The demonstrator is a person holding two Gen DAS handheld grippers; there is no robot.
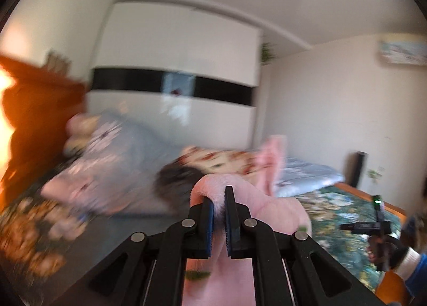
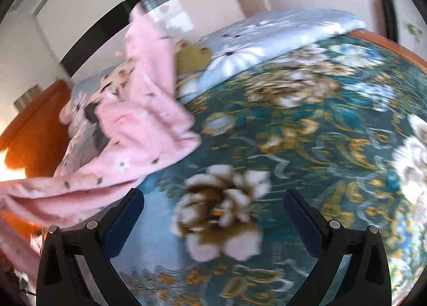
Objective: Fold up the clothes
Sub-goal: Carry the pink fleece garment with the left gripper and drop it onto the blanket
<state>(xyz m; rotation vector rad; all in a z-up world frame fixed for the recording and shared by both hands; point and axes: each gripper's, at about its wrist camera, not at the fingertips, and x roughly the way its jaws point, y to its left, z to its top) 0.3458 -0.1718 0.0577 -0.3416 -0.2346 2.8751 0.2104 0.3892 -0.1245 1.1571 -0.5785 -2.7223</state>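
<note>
A pink fleece garment (image 1: 269, 212) with small flower prints is pinched between the fingers of my left gripper (image 1: 219, 200), which is shut on a fold of it and holds it lifted above the bed. In the right wrist view the same pink garment (image 2: 138, 130) hangs and trails across the left side, over the teal floral bedspread (image 2: 307, 146). My right gripper (image 2: 213, 204) is open with nothing between its blue pads, hovering over the bedspread to the right of the garment. The right gripper (image 1: 379, 223) also shows in the left wrist view at the far right.
A pile of other clothes (image 1: 213, 162) and a grey-blue floral quilt (image 2: 267, 36) lie at the far side of the bed. An orange wooden headboard (image 2: 34, 130) stands at the left. A white wardrobe (image 1: 176, 66) with a black band fills the far wall.
</note>
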